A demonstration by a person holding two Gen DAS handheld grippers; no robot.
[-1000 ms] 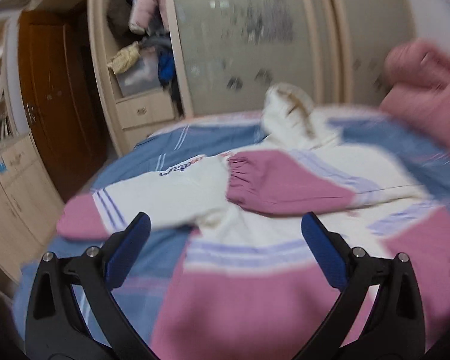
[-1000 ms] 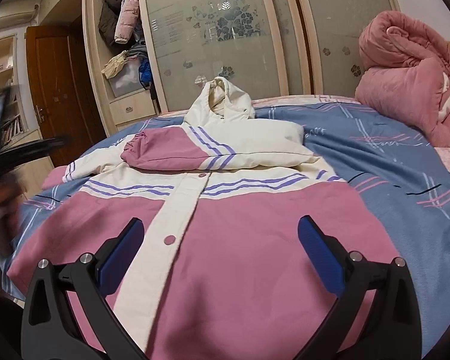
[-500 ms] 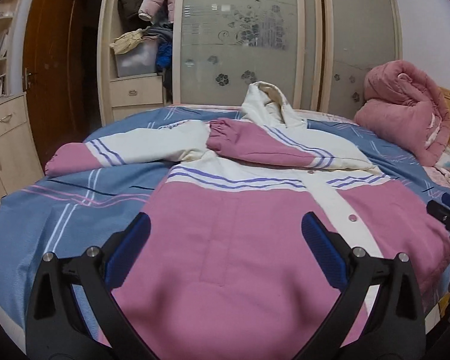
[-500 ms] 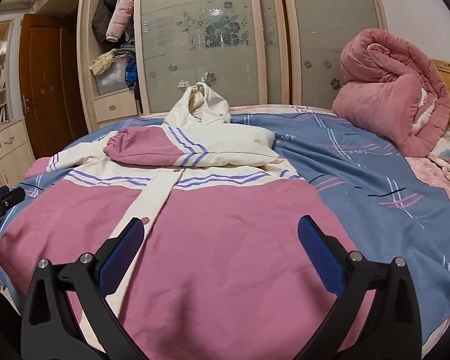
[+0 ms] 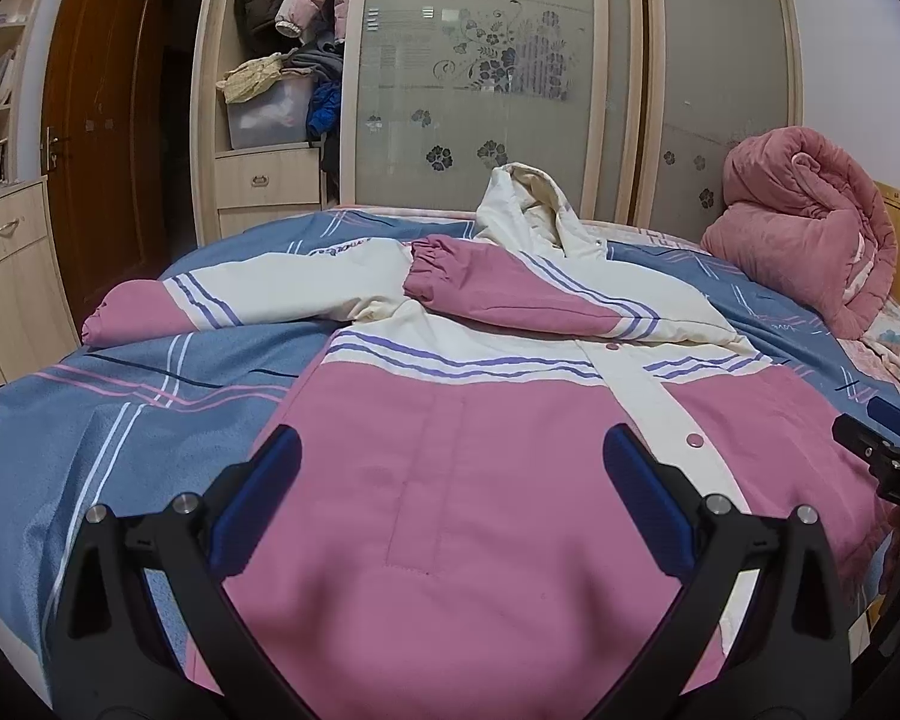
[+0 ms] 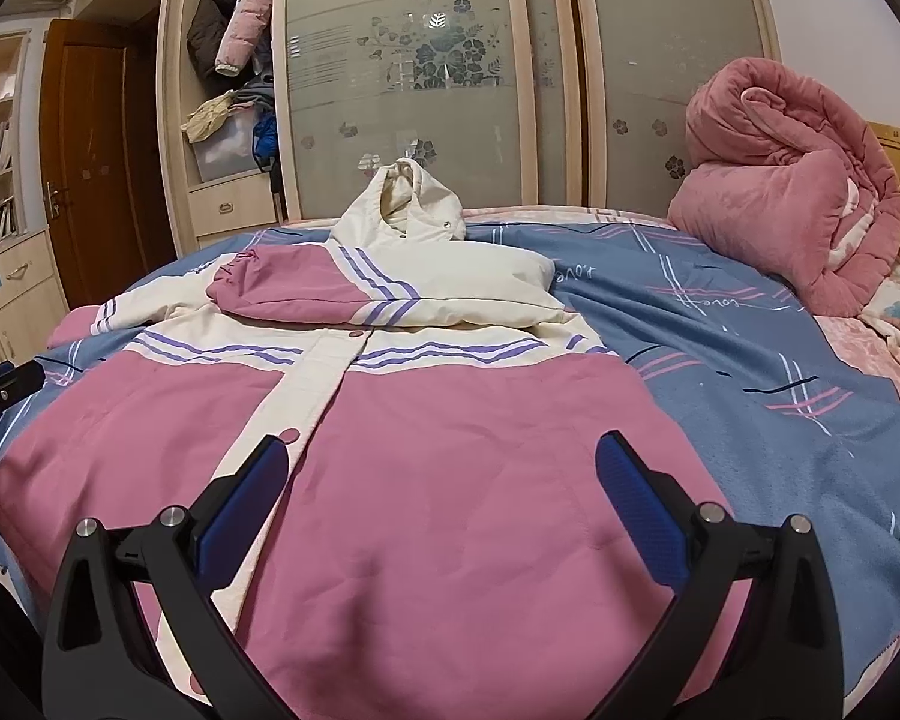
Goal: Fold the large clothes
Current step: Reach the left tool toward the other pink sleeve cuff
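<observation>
Item: pink-and-cream padded hooded jacket (image 5: 480,432), laid front-up on the blue plaid bed cover (image 5: 120,420); hem directly beneath both grippers, long axis running straight ahead to the hood. One sleeve is folded across the chest; the other sleeve (image 5: 222,300) is extended ahead-left of the left gripper (image 5: 450,480), the nearer one. Left gripper and right gripper (image 6: 444,480): jaws spread wide, nothing held.
</observation>
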